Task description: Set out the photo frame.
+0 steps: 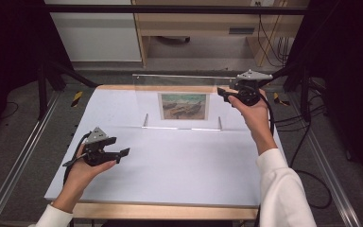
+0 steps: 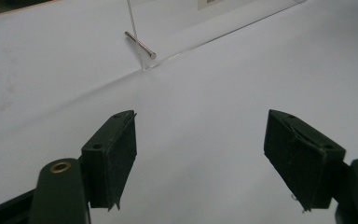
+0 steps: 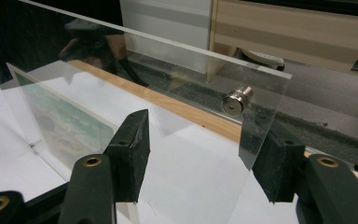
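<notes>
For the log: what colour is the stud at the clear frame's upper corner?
Shiny silver metal stud on the transparent frame; clearest in the right gripper view.

Three cams: one fixed overhead, one riding each gripper.
High view looks forward and down over the whole white table (image 1: 179,165); left gripper view sits low and close, facing along the tabletop toward the clear acrylic frame (image 2: 168,28); right gripper view is right up against that frame's upper corner, facing the far wall; all three share the frame.

Left tool (image 1: 123,152) low with jaws apart; right tool (image 1: 223,92) raised, jaws apart.
</notes>
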`<act>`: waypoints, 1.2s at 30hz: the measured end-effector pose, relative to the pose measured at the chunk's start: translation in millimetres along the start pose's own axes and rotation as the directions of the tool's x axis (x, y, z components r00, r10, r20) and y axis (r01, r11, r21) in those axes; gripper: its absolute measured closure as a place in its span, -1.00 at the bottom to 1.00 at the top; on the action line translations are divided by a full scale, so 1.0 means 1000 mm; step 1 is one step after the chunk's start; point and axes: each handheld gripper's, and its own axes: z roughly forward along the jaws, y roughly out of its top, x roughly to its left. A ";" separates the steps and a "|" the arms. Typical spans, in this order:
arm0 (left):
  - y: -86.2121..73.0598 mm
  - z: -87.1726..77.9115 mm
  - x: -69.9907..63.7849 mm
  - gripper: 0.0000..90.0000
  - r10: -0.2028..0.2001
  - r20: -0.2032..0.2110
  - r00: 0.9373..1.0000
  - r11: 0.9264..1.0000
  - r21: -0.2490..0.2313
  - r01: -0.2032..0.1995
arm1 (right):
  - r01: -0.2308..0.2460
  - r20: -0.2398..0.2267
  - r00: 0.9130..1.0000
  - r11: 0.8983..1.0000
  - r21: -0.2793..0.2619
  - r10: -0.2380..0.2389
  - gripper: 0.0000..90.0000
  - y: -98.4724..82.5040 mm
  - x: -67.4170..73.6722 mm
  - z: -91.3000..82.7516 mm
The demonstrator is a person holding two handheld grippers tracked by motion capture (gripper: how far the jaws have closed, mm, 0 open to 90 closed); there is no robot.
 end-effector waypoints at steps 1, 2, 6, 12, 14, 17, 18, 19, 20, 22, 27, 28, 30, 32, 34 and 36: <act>0.000 0.000 0.000 -0.44 0.000 -0.002 1.000 1.000 0.001 0.000 | -0.002 0.000 1.000 1.000 -0.001 0.002 -0.07 0.000 0.000 0.000; 0.000 0.000 0.000 -0.44 -0.001 -0.003 1.000 1.000 0.001 0.001 | -0.006 -0.001 1.000 1.000 0.000 0.006 -0.09 0.000 0.001 0.000; -0.002 -0.001 0.001 -0.44 -0.002 -0.006 1.000 1.000 0.001 0.002 | -0.002 0.009 1.000 1.000 0.007 0.002 -0.18 0.001 0.003 0.001; -0.002 0.000 0.000 -0.44 0.001 -0.004 1.000 1.000 0.009 -0.001 | 0.000 0.021 1.000 1.000 0.018 -0.001 -0.26 0.000 0.002 0.001; -0.002 0.000 -0.001 -0.44 0.005 -0.002 1.000 1.000 0.009 -0.005 | 0.002 0.024 1.000 1.000 0.018 -0.002 -0.25 0.000 0.002 0.001; -0.002 0.000 -0.002 -0.44 0.012 -0.002 1.000 1.000 0.011 -0.012 | 0.003 0.023 1.000 1.000 0.021 -0.003 -0.27 0.001 0.002 0.001; -0.002 0.000 -0.002 -0.44 0.013 -0.002 1.000 1.000 0.012 -0.013 | 0.002 0.024 1.000 1.000 0.020 -0.002 -0.29 0.001 0.002 0.001; -0.002 0.000 -0.002 -0.44 0.014 -0.003 1.000 1.000 0.013 -0.014 | 0.002 0.024 1.000 1.000 0.020 -0.002 -0.33 0.001 0.002 0.001; -0.002 0.000 -0.002 -0.44 0.011 -0.005 1.000 1.000 0.013 -0.011 | 0.003 0.029 1.000 1.000 0.021 -0.004 -0.38 0.001 0.002 0.001; -0.003 0.000 -0.003 -0.44 0.016 -0.007 1.000 1.000 0.016 -0.016 | 0.005 0.043 0.999 1.000 0.027 -0.006 -0.52 0.001 0.003 0.001; -0.003 0.000 -0.004 -0.49 0.012 -0.009 1.000 1.000 0.022 -0.011 | -0.005 0.068 0.998 0.998 0.062 0.000 -0.80 0.002 0.005 -0.003; -0.003 0.000 -0.005 -0.51 0.010 -0.009 1.000 1.000 0.024 -0.010 | -0.008 0.068 0.998 0.998 0.063 0.004 -0.82 0.003 0.006 -0.006; -0.003 0.000 -0.006 -0.54 -0.002 -0.015 1.000 1.000 0.025 0.002 | -0.008 0.087 0.996 0.998 0.064 0.002 -0.82 0.005 0.009 -0.011; -0.004 -0.001 -0.007 -0.57 -0.009 -0.016 1.000 1.000 0.028 0.009 | -0.017 0.110 0.994 0.997 0.071 0.009 -0.82 0.006 0.011 -0.017; -0.004 -0.002 -0.008 -0.60 -0.010 -0.019 1.000 0.999 0.033 0.010 | -0.012 0.108 0.994 0.998 0.068 0.004 -0.83 0.006 0.013 -0.024; -0.005 -0.003 -0.010 -0.65 -0.014 -0.030 0.999 0.999 0.031 0.015 | -0.009 0.108 0.994 0.998 0.064 0.002 -0.84 0.007 0.017 -0.032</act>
